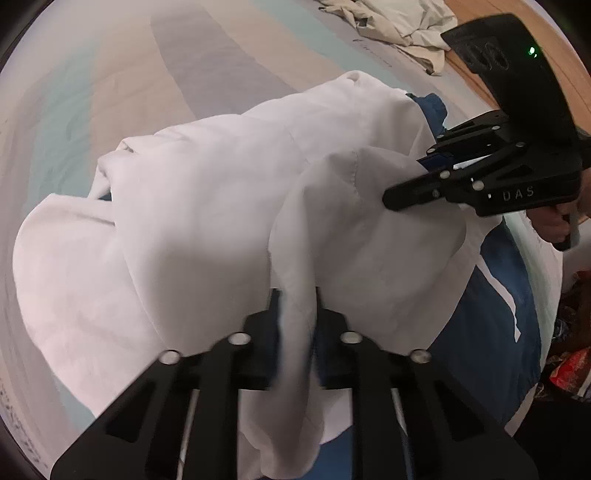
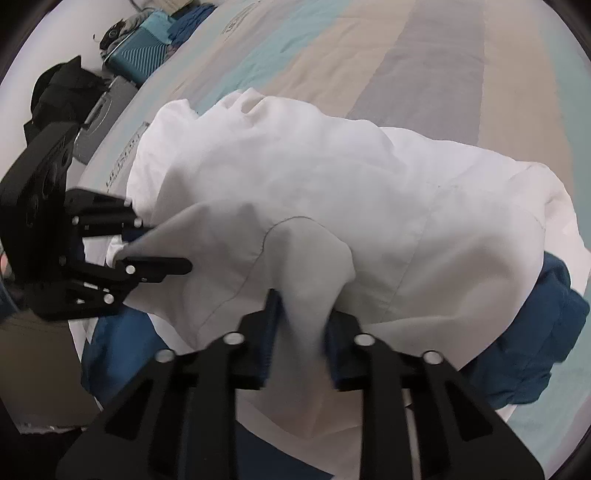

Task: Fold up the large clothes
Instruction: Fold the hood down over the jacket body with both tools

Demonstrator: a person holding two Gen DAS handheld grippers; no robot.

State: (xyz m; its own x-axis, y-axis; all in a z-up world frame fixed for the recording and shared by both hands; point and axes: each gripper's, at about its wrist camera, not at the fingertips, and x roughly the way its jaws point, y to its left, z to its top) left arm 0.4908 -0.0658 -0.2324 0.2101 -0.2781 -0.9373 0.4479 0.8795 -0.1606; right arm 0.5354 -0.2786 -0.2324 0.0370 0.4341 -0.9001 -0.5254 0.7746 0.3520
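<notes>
A large white and blue garment (image 1: 207, 206) lies bunched on the striped bed (image 1: 122, 81), white lining up, blue outer fabric (image 1: 491, 295) showing at its edge. My left gripper (image 1: 297, 299) is shut on a fold of the white fabric and holds it lifted. My right gripper (image 2: 301, 306) is shut on another fold of the same garment (image 2: 332, 177). The two grippers are close together: the right one shows in the left wrist view (image 1: 402, 184), the left one in the right wrist view (image 2: 155, 243), each pinching cloth.
A crumpled beige garment (image 1: 391, 26) lies at the far end of the bed beside a wooden floor (image 1: 476, 77). Teal and grey cases (image 2: 136, 48) and a black bag (image 2: 62, 92) sit past the bed's other side. Colourful items (image 1: 569, 365) lie at the right.
</notes>
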